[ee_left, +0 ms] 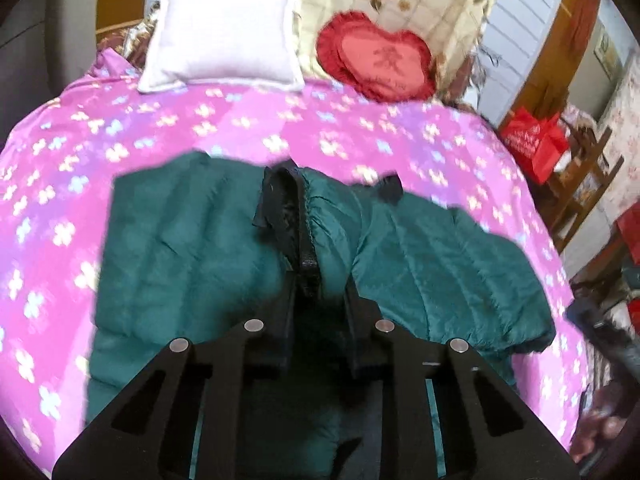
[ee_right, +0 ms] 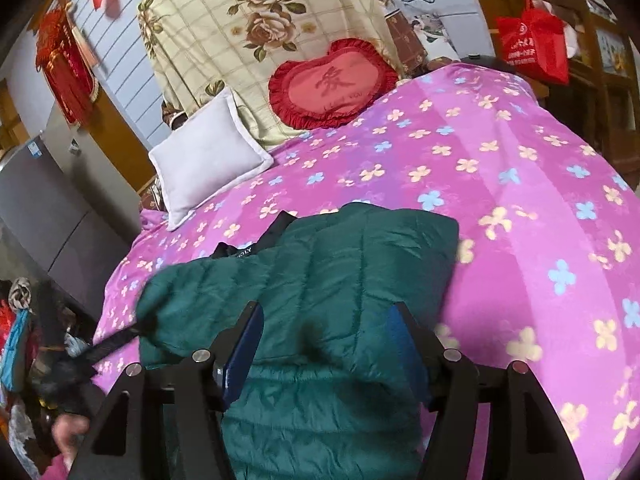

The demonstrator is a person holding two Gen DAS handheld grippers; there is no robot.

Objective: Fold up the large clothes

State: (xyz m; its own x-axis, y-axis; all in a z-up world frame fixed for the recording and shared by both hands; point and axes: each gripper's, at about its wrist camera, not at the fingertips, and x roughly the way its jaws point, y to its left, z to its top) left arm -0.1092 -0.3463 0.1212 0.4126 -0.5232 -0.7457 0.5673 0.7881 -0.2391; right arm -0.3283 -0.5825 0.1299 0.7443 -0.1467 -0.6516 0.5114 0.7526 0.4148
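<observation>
A dark green quilted jacket (ee_left: 192, 248) lies on the pink flowered bedspread (ee_left: 320, 120). Its black collar (ee_left: 286, 216) points toward the pillows. My left gripper (ee_left: 318, 280) is closed on a fold of the jacket beside the collar. In the right wrist view the jacket (ee_right: 320, 280) fills the near bed. My right gripper (ee_right: 324, 340) is open, its blue-padded fingers (ee_right: 248, 344) straddling a raised green fold without pinching it. The other gripper (ee_right: 112, 344) shows at the left, on the jacket's edge.
A white pillow (ee_left: 224, 40), a red heart cushion (ee_left: 380, 60) and a rose-print quilt (ee_left: 400, 0) sit at the bed's head. A red bag (ee_left: 536, 140) and wooden furniture stand at the right. A grey cabinet (ee_right: 52, 200) stands left of the bed.
</observation>
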